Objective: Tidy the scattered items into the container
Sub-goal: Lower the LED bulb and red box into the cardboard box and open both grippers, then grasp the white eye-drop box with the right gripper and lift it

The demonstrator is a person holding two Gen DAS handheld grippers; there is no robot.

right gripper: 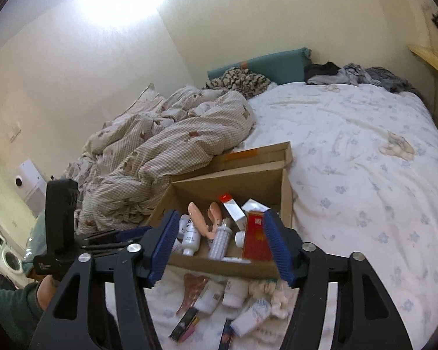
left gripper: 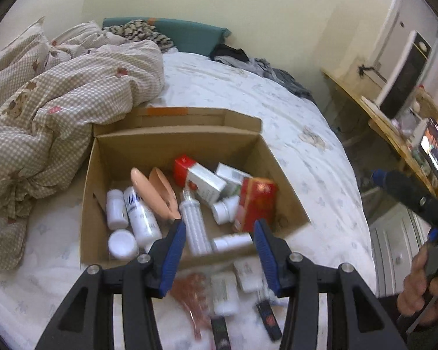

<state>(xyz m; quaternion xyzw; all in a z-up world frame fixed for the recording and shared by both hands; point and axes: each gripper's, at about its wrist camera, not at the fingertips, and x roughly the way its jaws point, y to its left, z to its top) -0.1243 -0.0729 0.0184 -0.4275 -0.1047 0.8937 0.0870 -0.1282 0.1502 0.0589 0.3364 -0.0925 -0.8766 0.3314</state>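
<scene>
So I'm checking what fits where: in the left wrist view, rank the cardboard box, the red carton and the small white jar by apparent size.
1. cardboard box: by far the largest.
2. red carton: leans inside the box at its right.
3. small white jar: smallest, in the near left corner, though it sits nearer the camera.

A bed (right gripper: 365,175) with a white flowered sheet carries an open cardboard box (right gripper: 236,180) near its front edge, and a rumpled checked quilt (right gripper: 166,151) is heaped just left of the box. In front of the box lie scattered small bottles and packets (right gripper: 230,294), blurred in places. At the far end lie a green cushion (right gripper: 277,64) and dark clothes (right gripper: 365,77).
</scene>
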